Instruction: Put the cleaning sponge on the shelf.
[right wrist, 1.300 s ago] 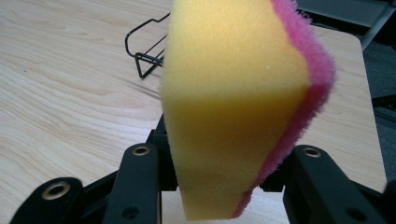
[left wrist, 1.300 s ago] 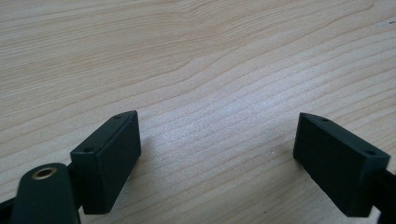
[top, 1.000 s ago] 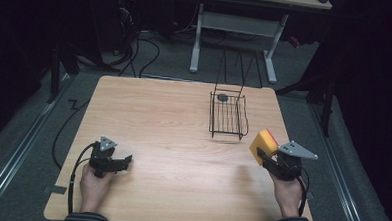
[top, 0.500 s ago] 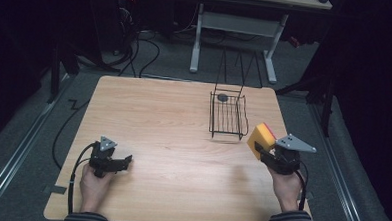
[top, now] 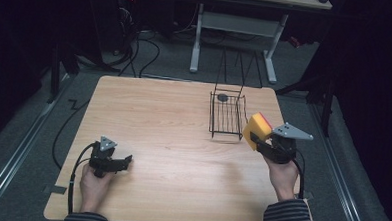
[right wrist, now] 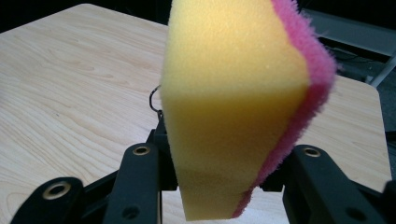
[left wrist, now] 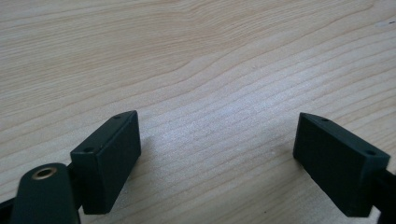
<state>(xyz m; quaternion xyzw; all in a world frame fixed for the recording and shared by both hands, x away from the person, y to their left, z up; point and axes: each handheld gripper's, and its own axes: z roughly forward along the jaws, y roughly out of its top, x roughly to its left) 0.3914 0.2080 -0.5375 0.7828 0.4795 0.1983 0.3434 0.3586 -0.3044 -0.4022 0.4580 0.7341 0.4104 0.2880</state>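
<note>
Sponge (top: 257, 129), yellow with pink side, squeezed in right claw (top: 262, 143), held up off surface (top: 173, 119) just beside wire basket (top: 227, 117). Left claw (top: 124, 162) wide, nothing in it, low over wood.

- Striped dark sleeves (top: 288, 217) at both wrists
- Black left gripper (top: 112, 161), black right gripper (top: 268, 145), grey triangular top plates
- Brass-ringed screw holes, black trailing cables

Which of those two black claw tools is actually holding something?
The right gripper, beside the wire basket: its jaws are clamped on a yellow and pink sponge. The left gripper has its jaws spread wide over bare table.
</note>
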